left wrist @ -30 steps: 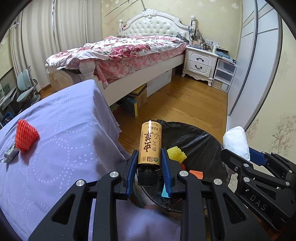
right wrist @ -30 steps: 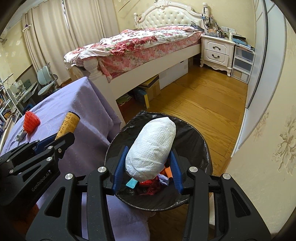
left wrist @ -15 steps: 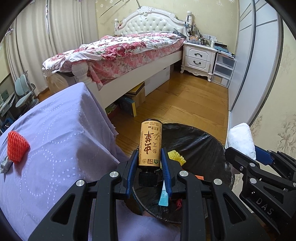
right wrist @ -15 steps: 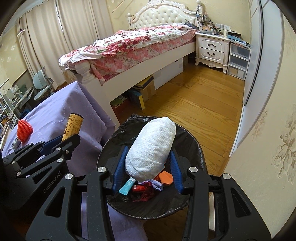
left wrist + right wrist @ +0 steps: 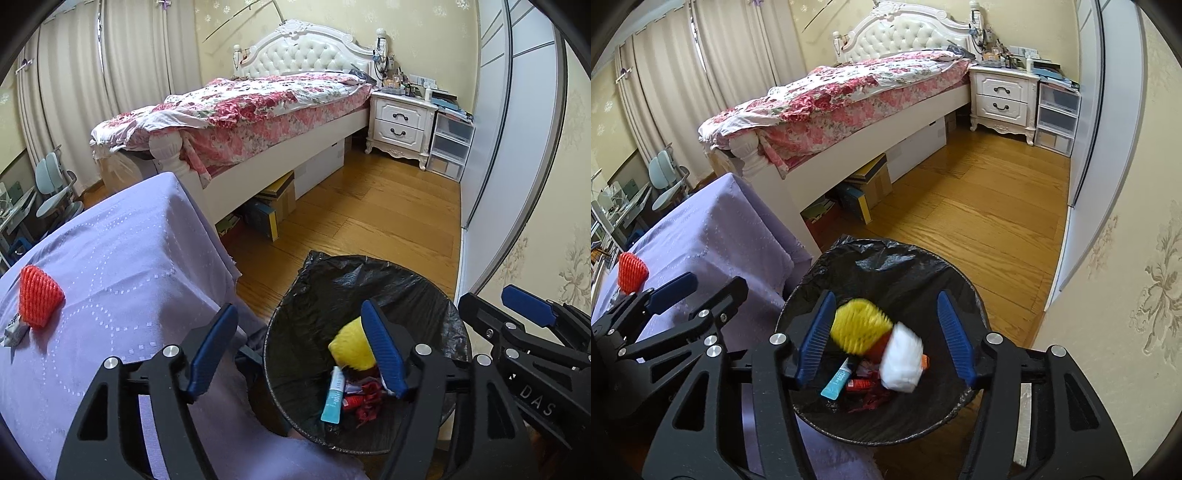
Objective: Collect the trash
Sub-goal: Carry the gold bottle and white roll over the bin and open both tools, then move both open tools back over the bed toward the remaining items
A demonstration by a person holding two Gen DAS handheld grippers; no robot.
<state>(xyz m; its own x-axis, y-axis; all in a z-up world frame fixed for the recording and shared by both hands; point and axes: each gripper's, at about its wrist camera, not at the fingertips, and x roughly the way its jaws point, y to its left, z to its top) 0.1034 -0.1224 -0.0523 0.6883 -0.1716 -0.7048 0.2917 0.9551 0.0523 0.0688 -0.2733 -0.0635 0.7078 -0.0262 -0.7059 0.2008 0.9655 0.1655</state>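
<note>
My left gripper (image 5: 298, 306) hangs over the near rim of the black-lined trash bin (image 5: 369, 280), its jaws opening with nothing between them. My right gripper (image 5: 885, 295) is above the bin too, jaws opening. A crumpled white wad (image 5: 901, 365), blurred, is below them inside the bin and free of the pads. In the bin lie a yellow foam net (image 5: 858, 328), a blue tube (image 5: 836, 380) and red wrappers. The brown bottle is out of sight. On the purple-clothed table (image 5: 122, 258) lies a red foam net (image 5: 38, 302) beside a small packet (image 5: 13, 330).
The bin stands on the wooden floor (image 5: 388, 221) against the table's right corner. A bed (image 5: 258, 110) with boxes under it fills the back, and a white nightstand (image 5: 400, 125) stands beside it. A wall (image 5: 1126, 258) runs close on the right.
Both grippers have opened. The brown bottle has left my left jaws and is gone from view. The white wad has dropped from my right jaws into the bin.
</note>
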